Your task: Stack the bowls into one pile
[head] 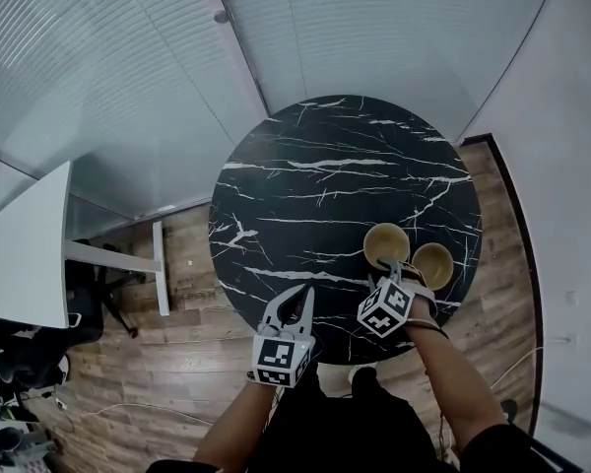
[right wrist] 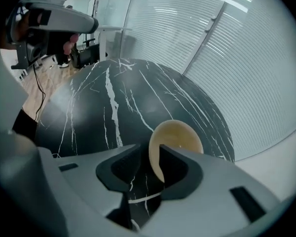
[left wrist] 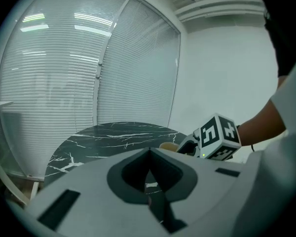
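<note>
Two tan bowls (head: 386, 242) (head: 435, 262) sit side by side, upright, near the right front edge of the round black marble table (head: 315, 185). My right gripper (head: 402, 266) reaches down between them. In the right gripper view it (right wrist: 150, 149) is open, with the rim of one bowl (right wrist: 180, 135) in the gap between its jaws; the pads do not press on it. The other bowl is hidden there. My left gripper (head: 303, 292) hovers over the table's front edge, left of the bowls, shut and holding nothing (left wrist: 149, 151). A bowl (left wrist: 166, 145) shows beyond it, beside the right gripper's marker cube (left wrist: 217, 136).
A white desk (head: 30, 249) and a dark chair (head: 84, 308) stand on the wooden floor at left. Glass walls with blinds (head: 128, 67) curve behind the table. A white wall (head: 571, 146) is at right.
</note>
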